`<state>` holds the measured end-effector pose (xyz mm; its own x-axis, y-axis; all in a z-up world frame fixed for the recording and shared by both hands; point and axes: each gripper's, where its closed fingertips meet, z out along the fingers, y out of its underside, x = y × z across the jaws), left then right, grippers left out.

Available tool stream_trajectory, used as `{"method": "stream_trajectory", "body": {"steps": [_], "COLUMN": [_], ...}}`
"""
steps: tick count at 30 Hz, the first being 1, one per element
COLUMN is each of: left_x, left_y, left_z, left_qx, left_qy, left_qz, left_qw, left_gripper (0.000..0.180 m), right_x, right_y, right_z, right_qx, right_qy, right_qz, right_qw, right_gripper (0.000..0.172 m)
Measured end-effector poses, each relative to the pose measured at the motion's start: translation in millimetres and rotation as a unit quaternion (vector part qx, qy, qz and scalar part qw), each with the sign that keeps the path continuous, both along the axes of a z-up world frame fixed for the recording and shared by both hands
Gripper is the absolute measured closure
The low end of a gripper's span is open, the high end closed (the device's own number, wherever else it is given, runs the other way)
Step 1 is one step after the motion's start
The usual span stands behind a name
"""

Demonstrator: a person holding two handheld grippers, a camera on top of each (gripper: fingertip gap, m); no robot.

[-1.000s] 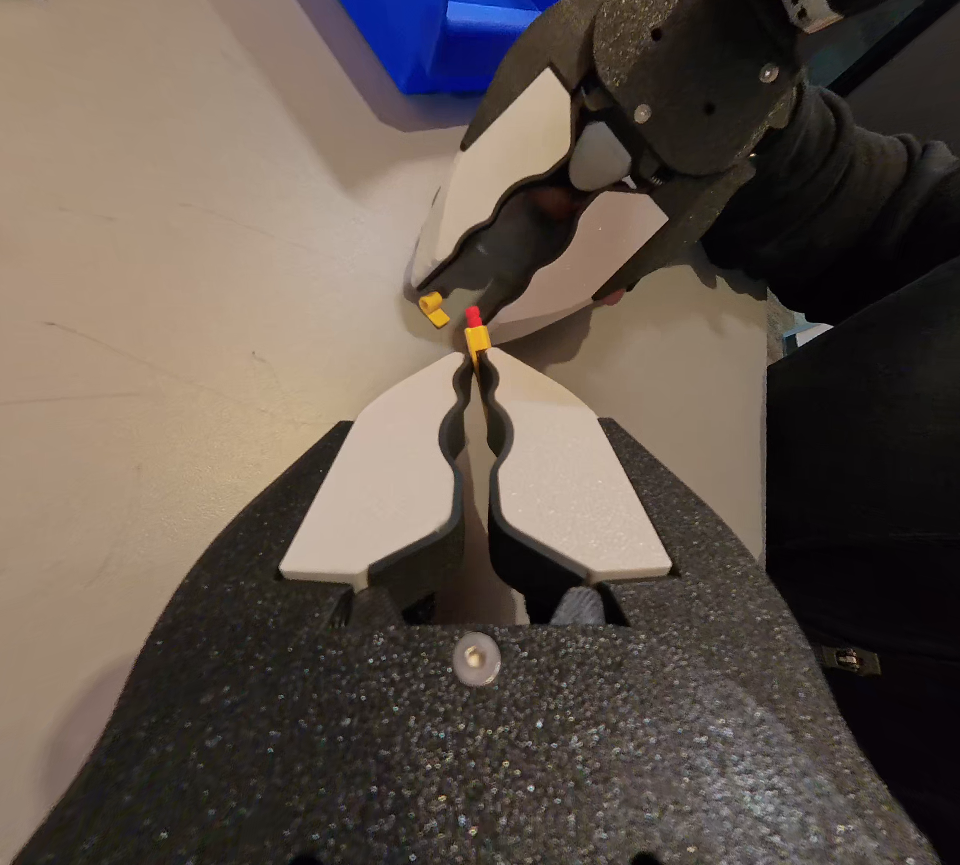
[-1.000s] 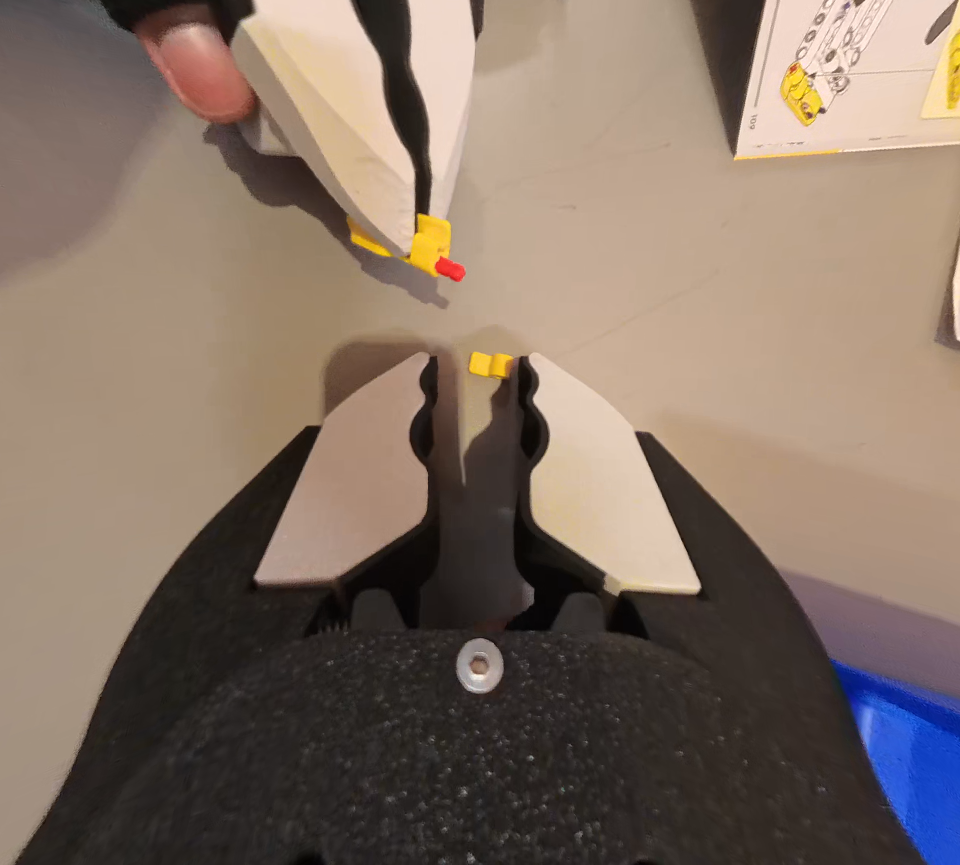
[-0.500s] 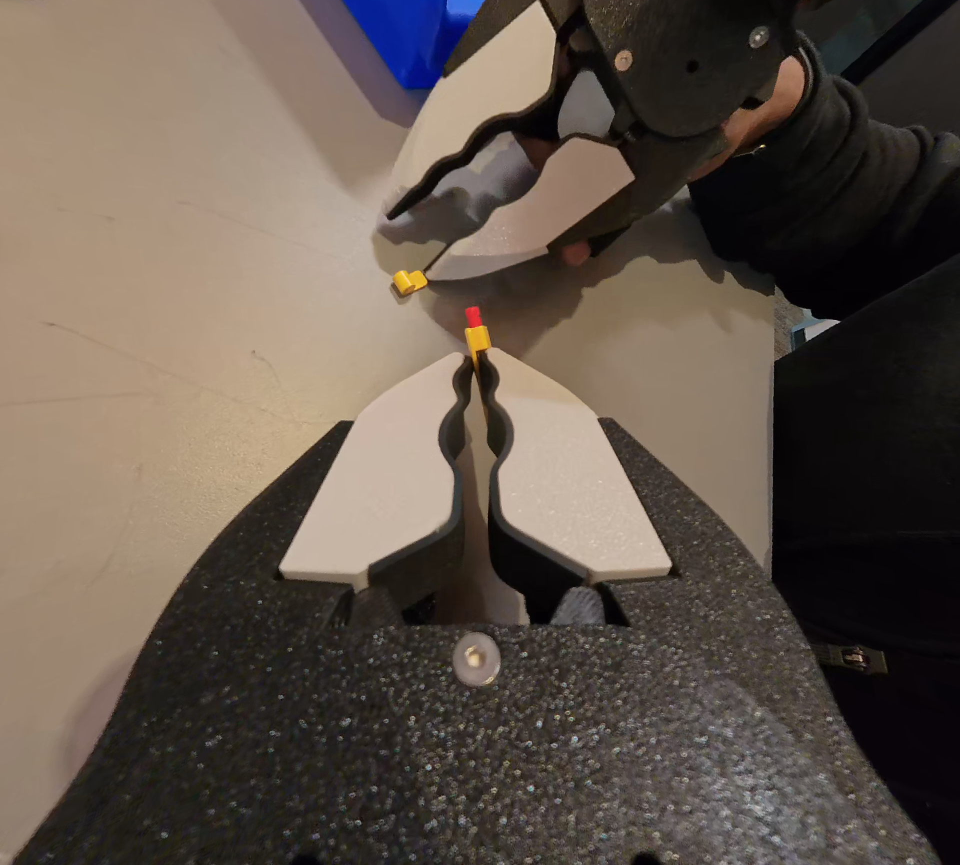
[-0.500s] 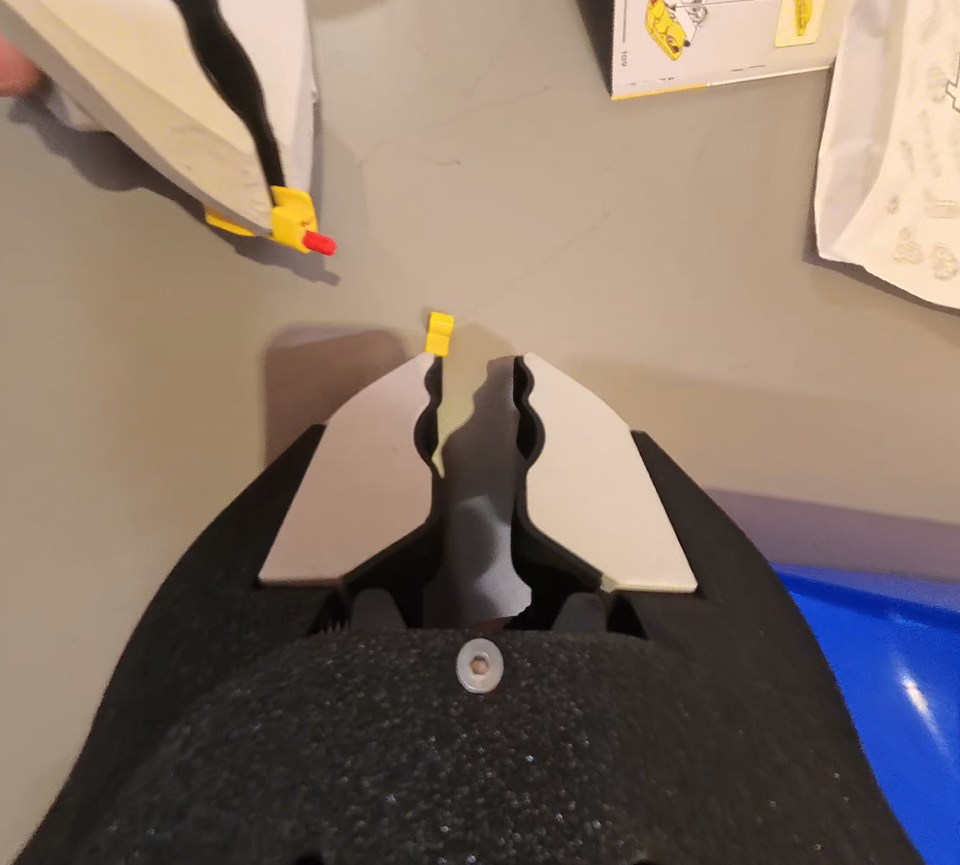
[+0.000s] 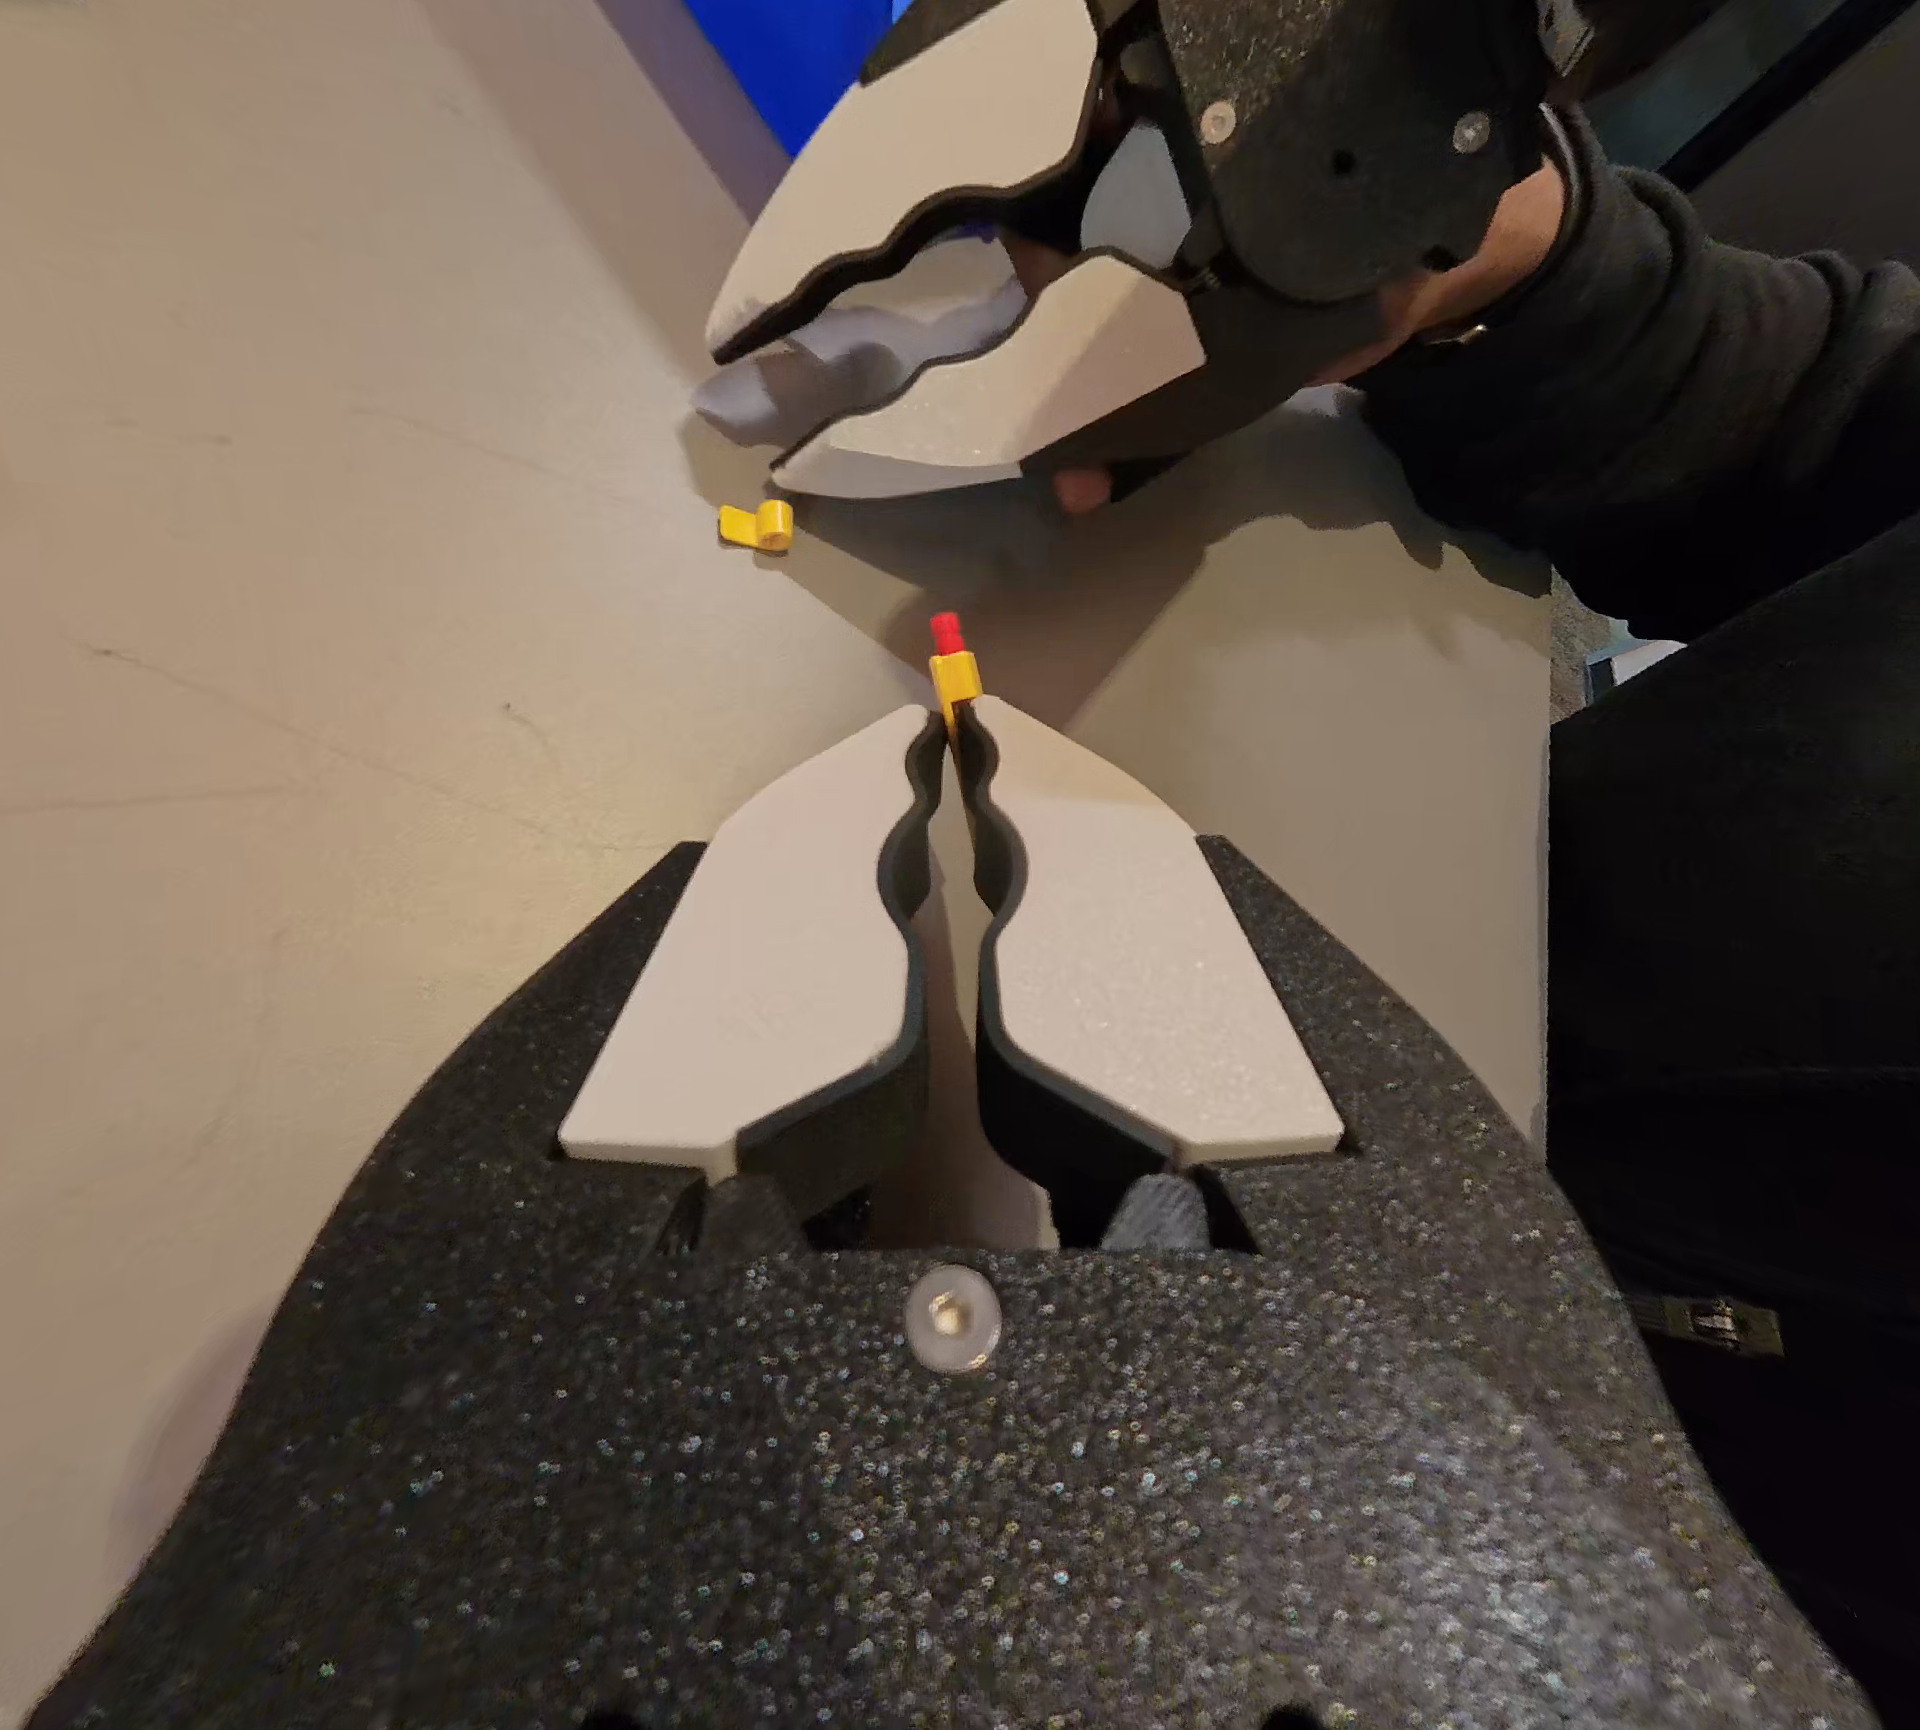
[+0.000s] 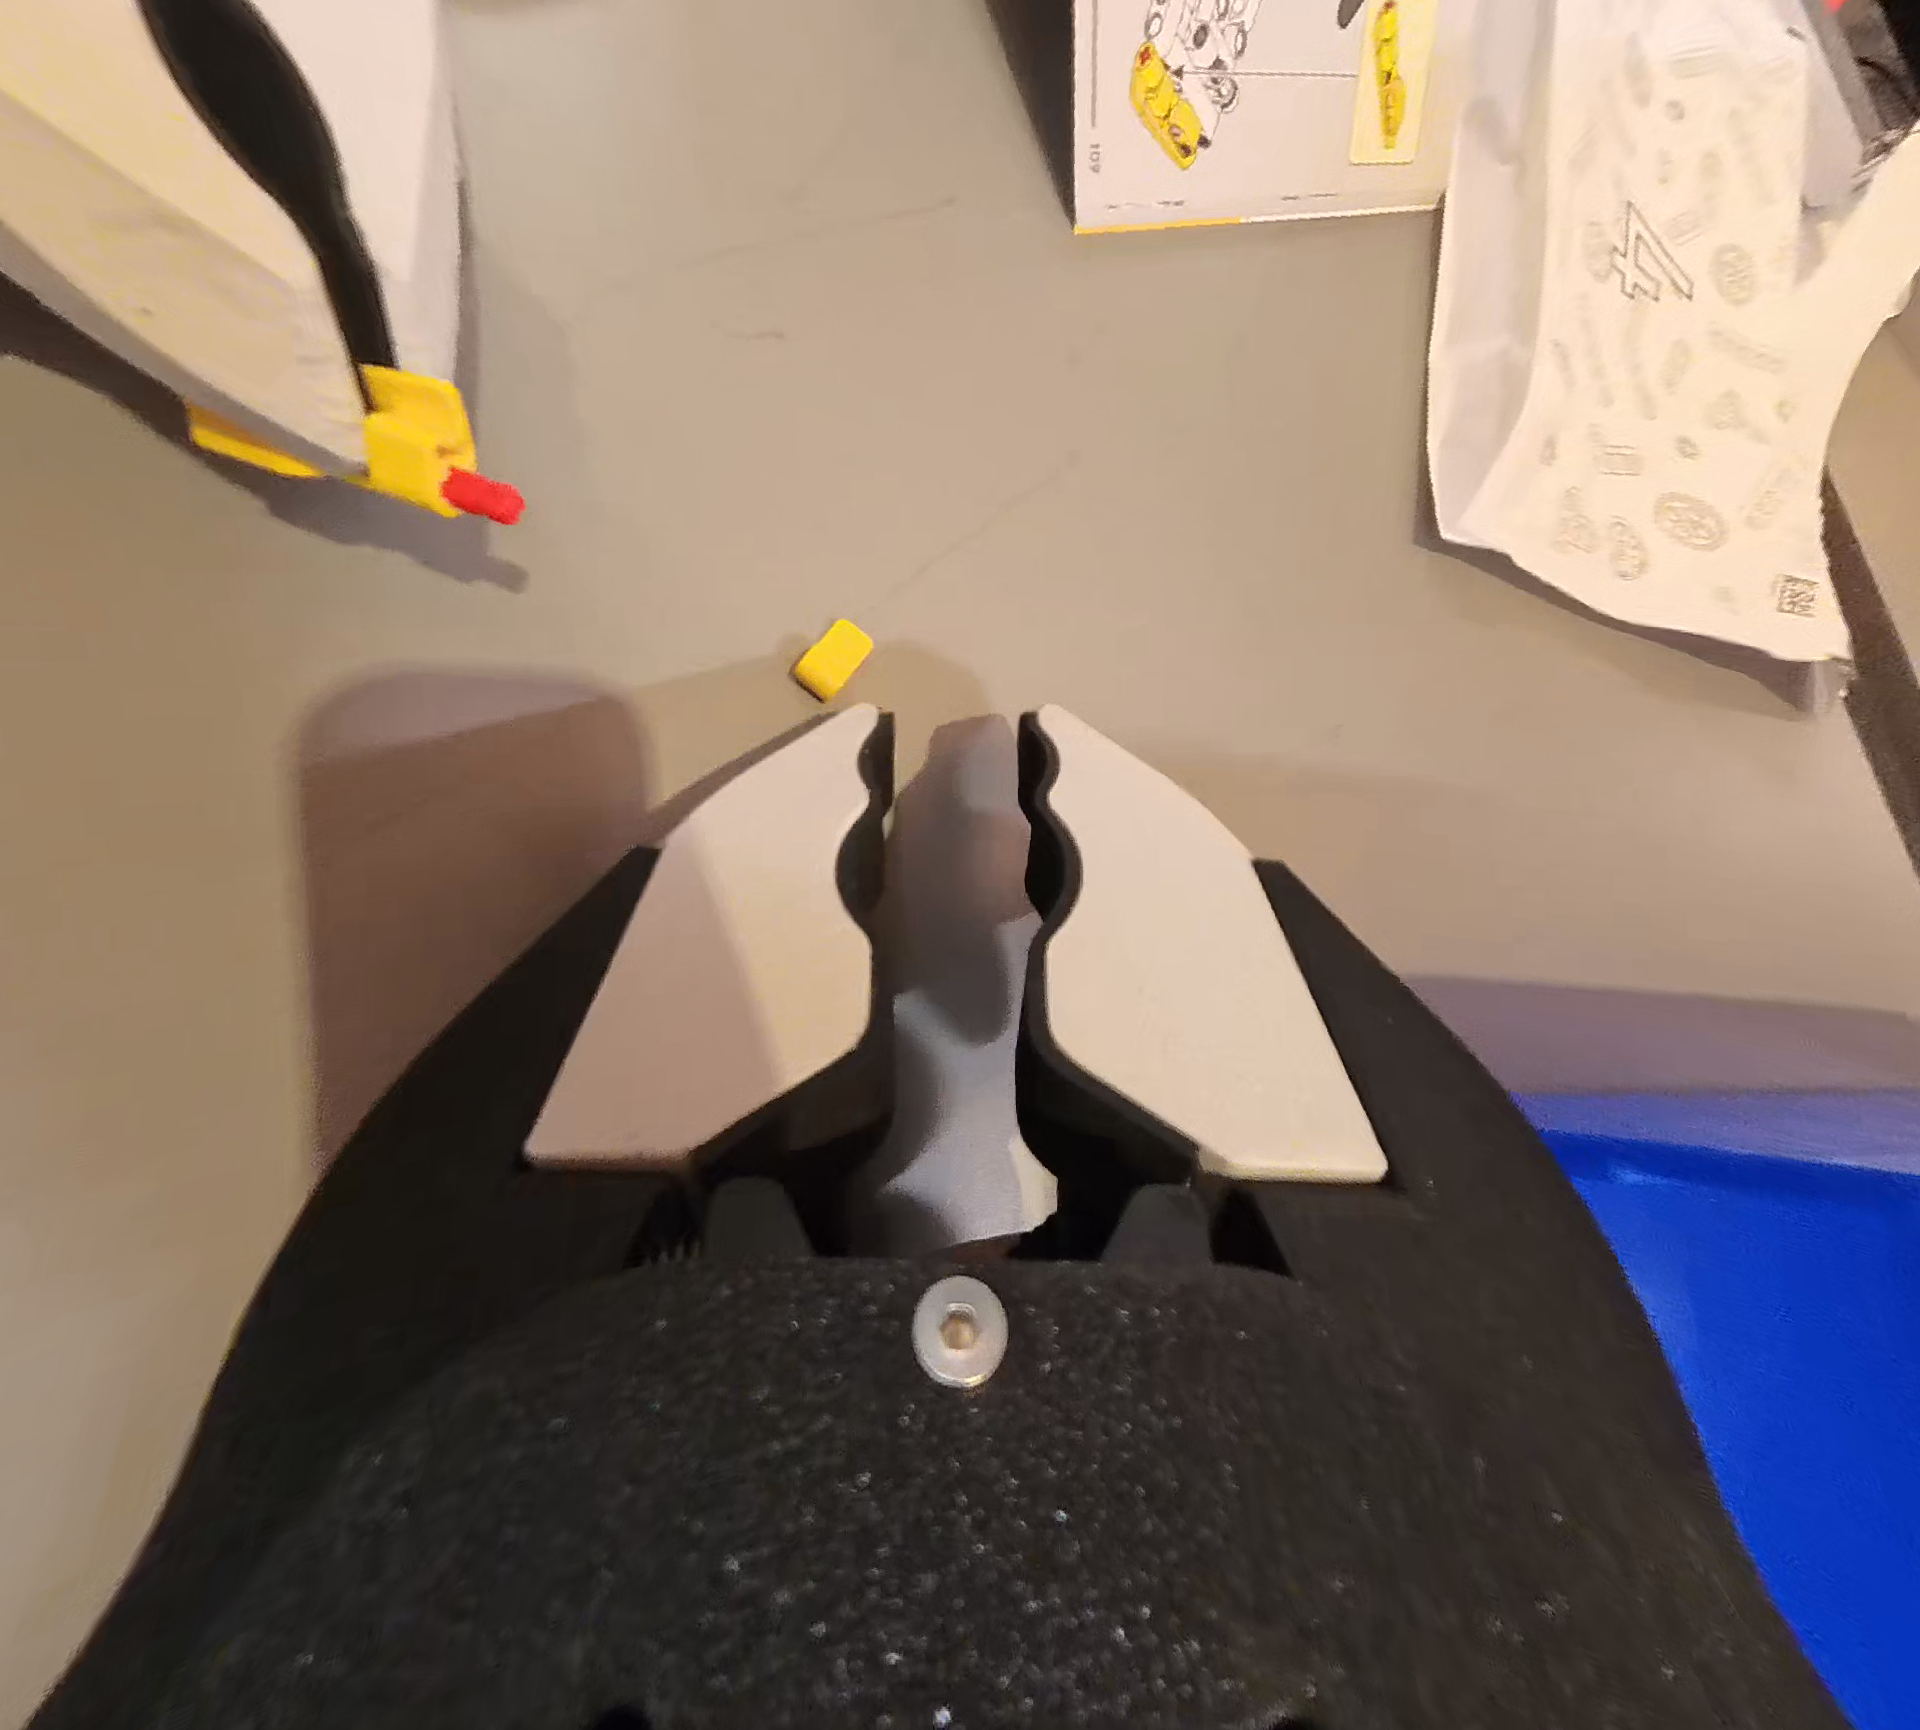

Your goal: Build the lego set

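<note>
Clearly my left gripper (image 5: 954,716) is clamped on a thin yellow plastic piece with a red pin (image 5: 953,662) jutting just past its tips. My right gripper (image 6: 954,724) stands parted with nothing between its fingers; a loose yellow piece (image 6: 833,659) lies on the bench (image 6: 727,309) just ahead of its left fingertip. I judge both pieces light, stiff and slick, best pinched across their flat faces. Printed sheets (image 6: 1257,18) lie far ahead; their writing I leave unread.

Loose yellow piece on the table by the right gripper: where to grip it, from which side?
Probably across the flat tab of the yellow piece, coming from above: it lies flat on the table, its rounded barrel end beside the open right gripper.
</note>
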<state>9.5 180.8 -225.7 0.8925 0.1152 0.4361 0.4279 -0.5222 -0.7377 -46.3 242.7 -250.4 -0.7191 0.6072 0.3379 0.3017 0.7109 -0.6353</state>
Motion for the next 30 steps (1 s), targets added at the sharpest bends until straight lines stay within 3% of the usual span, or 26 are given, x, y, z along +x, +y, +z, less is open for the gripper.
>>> {"method": "stream_trajectory", "body": {"steps": [12, 14, 16, 23, 30], "left_x": [-4, -5, -2, 7, 6], "left_y": [-2, -3, -4, -4, -4], "left_z": [-4, -8, -12, -21, -17], "left_qx": [-0.02, -0.035, -0.05, -0.08, -0.065], "left_qy": [0.023, 0.035, 0.041, 0.05, 0.025], "left_qz": [0.008, 0.008, -0.002, -0.028, -0.022], "left_qw": [0.999, 0.999, 0.998, 0.995, 0.997], "left_gripper": [0.178, 0.178, 0.178, 0.178, 0.177], "right_x": [14, 14, 13, 16, 18], "right_y": [-21, -22, -22, -27, -35], "right_z": [3, -2, -6, -4, 14], "right_qx": [-0.139, -0.109, -0.078, -0.071, -0.065], "right_qy": [-0.123, -0.116, -0.095, -0.064, 0.038], "right_qz": [-0.049, -0.055, -0.048, 0.013, 0.097], "right_qw": [0.981, 0.986, 0.991, 0.995, 0.992], "right_gripper": [0.147, 0.149, 0.161, 0.162, 0.163]}}
